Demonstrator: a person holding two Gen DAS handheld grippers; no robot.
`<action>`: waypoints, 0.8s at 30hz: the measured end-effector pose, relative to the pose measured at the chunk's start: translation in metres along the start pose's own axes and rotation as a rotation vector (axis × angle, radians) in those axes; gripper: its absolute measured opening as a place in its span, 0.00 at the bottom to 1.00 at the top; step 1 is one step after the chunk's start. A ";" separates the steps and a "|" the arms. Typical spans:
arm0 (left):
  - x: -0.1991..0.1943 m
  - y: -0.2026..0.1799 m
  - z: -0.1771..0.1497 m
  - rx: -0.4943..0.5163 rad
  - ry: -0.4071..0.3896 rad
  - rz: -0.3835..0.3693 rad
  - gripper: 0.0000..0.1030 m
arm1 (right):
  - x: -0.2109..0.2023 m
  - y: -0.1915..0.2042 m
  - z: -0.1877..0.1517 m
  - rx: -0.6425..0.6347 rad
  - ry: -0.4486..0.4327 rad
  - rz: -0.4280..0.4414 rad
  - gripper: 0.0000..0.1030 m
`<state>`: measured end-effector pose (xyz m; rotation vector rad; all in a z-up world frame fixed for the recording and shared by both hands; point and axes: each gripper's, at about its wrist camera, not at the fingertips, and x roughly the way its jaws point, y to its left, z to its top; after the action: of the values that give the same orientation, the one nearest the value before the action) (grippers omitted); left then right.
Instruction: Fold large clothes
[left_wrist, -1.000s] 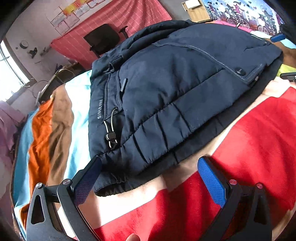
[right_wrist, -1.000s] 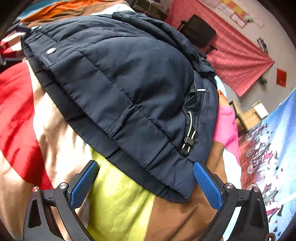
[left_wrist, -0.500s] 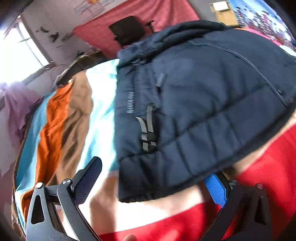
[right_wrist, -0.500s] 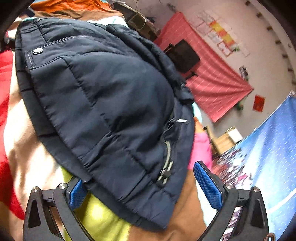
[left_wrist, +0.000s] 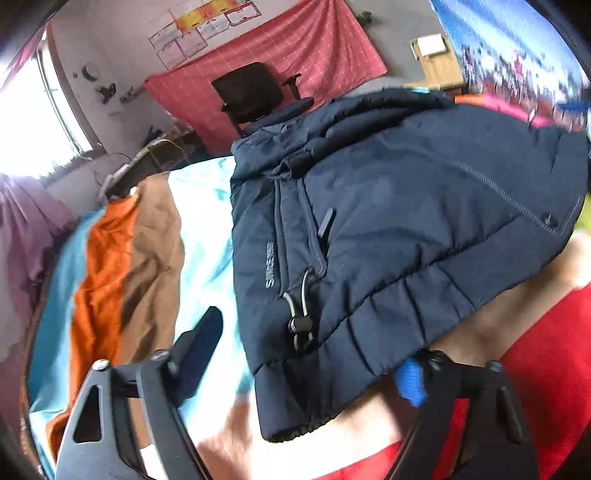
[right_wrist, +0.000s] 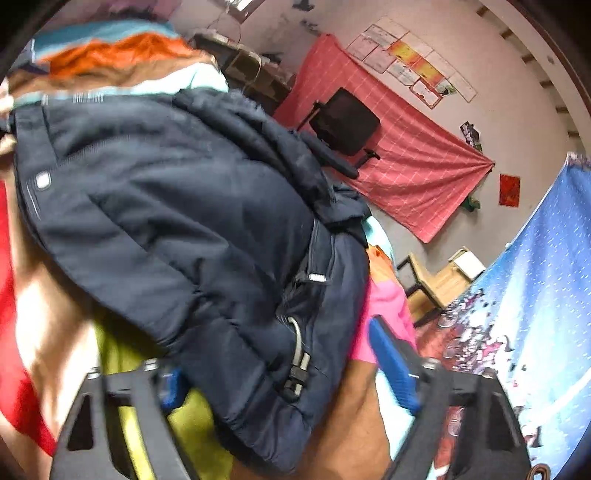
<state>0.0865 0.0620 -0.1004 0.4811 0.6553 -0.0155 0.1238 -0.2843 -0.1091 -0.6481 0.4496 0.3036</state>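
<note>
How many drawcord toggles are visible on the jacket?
2. One cord toggle sits at the navy jacket's hem corner beside the printed logo, left wrist view; the second toggle at the opposite hem corner, right wrist view. Folds may hide more.

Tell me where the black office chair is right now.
The black office chair stands at the far wall, against the red hanging cloth, beyond the navy jacket. It is top centre in the left wrist view, upper right in the right wrist view.
</note>
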 end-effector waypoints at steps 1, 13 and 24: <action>-0.002 0.002 0.004 -0.003 -0.009 -0.011 0.67 | -0.001 0.000 0.004 0.004 -0.004 0.010 0.56; -0.032 0.012 0.053 0.031 -0.121 -0.078 0.18 | -0.014 -0.022 0.038 0.181 -0.047 0.111 0.12; -0.030 0.058 0.159 -0.080 -0.178 -0.047 0.12 | -0.005 -0.076 0.097 0.212 -0.143 0.073 0.08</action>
<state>0.1647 0.0405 0.0514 0.3825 0.4901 -0.0756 0.1796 -0.2809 0.0008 -0.4009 0.3633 0.3637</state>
